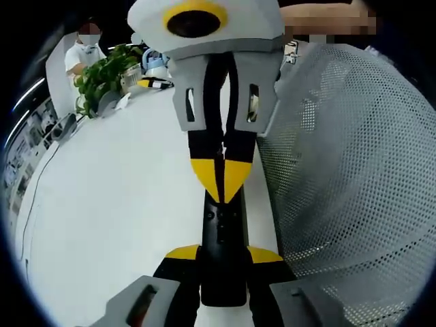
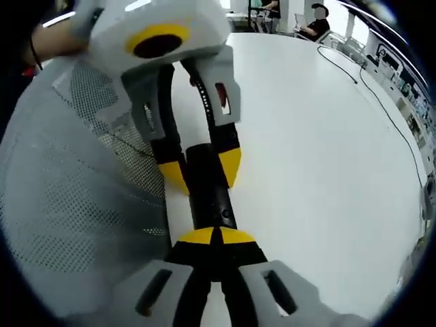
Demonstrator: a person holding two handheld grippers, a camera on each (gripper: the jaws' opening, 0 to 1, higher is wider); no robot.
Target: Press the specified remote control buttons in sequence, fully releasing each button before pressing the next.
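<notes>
While left gripper (image 1: 223, 255) jaws clamp the remote (image 1: 222, 235), right gripper (image 2: 214, 236) jaws closed on its end, mesh basket (image 1: 354, 170) beside, white table (image 1: 109, 204) open

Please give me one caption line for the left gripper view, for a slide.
Left gripper clamps a black remote control on a white table while the shut right gripper presses it.

Views face each other — close over shared remote (image 1: 221, 255).

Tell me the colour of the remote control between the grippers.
Black; the remote control shows best in the right gripper view.
</notes>
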